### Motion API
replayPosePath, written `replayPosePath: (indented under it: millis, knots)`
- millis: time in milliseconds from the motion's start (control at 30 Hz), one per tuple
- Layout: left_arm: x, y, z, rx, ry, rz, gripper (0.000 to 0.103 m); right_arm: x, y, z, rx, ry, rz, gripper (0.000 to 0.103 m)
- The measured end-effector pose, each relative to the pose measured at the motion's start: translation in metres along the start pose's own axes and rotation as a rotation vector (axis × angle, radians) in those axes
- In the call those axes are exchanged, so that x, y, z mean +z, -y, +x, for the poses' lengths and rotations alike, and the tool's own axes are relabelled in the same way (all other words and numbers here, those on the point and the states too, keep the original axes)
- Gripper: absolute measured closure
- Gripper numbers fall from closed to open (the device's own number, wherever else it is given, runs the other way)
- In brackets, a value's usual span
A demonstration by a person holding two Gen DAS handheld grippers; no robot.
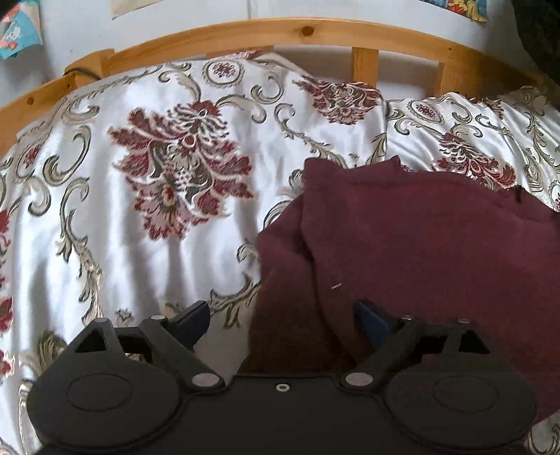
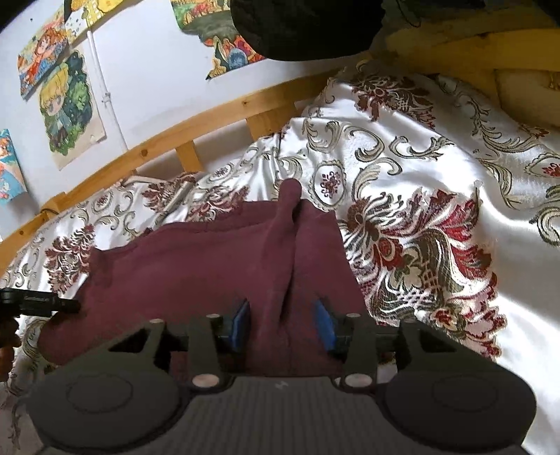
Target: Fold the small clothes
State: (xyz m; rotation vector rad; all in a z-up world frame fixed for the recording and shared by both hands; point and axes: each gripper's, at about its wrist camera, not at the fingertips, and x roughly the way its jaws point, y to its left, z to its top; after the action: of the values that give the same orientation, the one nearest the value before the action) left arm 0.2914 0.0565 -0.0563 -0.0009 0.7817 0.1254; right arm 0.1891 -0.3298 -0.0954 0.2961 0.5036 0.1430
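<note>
Jaws of the left gripper (image 1: 281, 323) stand wide apart, and the near left edge of the maroon garment (image 1: 420, 252) hangs or lies between them; the right blue pad (image 1: 371, 322) sits against the cloth, while the left pad is clear of it, over the bedspread (image 1: 122, 227). Whether the cloth is pinched cannot be told, though the gap looks too wide for a grip. In the right wrist view, the right gripper (image 2: 283, 323) has its jaws at a middling width, with a raised fold of the same garment (image 2: 210, 259) running up between the two blue pads (image 2: 323, 325); both pads sit just beside that ridge, and it is hard to tell whether they press on it. The garment spreads from the jaws toward the far side, lying mostly flat on the bedspread (image 2: 437, 175), with a narrow tongue of cloth at its far edge. At the left of that view the tip of the other gripper (image 2: 38, 301) touches the garment's left edge. The bedspread is white satin with dark red flowers and grey-gold scrolls, and it is creased. Beyond it runs a wooden bed rail (image 1: 280, 33) with upright slats, and behind that a pale wall with cartoon posters (image 2: 66, 105).
</note>
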Motion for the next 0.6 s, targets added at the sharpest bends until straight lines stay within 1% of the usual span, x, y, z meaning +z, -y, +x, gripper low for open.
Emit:
replayPosePath:
  millis: [100,200,233,267,333,400,467,533,567,600]
  knots:
    - [-0.002,-0.002,-0.003,0.007,-0.007,-0.009,0.008,0.000,-0.001,-0.001,-0.017,-0.002,-0.003,0.048]
    - [-0.002,-0.001,-0.005,0.020,-0.005,0.002,0.004,0.000,-0.002,-0.003,-0.034,-0.002,-0.011,0.039]
    - [-0.003,-0.001,-0.006,0.027,-0.002,0.009,0.003,0.000,-0.003,-0.003,-0.042,-0.002,-0.014,0.034]
    - [-0.004,0.000,-0.008,0.036,0.001,0.017,0.002,0.000,-0.003,-0.004,-0.059,-0.001,-0.017,0.026]
    - [-0.006,0.000,-0.011,0.035,0.003,0.022,0.001,-0.001,-0.002,-0.004,-0.066,-0.008,-0.009,0.021]
    - [-0.009,-0.002,-0.016,0.030,0.002,0.008,0.001,-0.002,-0.003,-0.006,-0.071,-0.007,-0.008,0.020]
    - [-0.013,-0.004,-0.025,0.011,0.023,-0.020,0.001,-0.002,-0.009,-0.008,-0.079,0.004,-0.038,0.020]
    - [-0.020,-0.006,-0.038,-0.013,0.062,-0.048,0.001,-0.002,-0.012,-0.012,-0.075,0.029,-0.052,0.020]
    - [-0.025,-0.007,-0.044,-0.030,0.083,-0.055,0.002,-0.002,-0.013,-0.014,-0.066,0.043,-0.056,0.022]
    - [-0.031,-0.008,-0.053,-0.048,0.121,-0.055,0.007,-0.001,-0.014,-0.015,-0.062,0.047,-0.061,0.025]
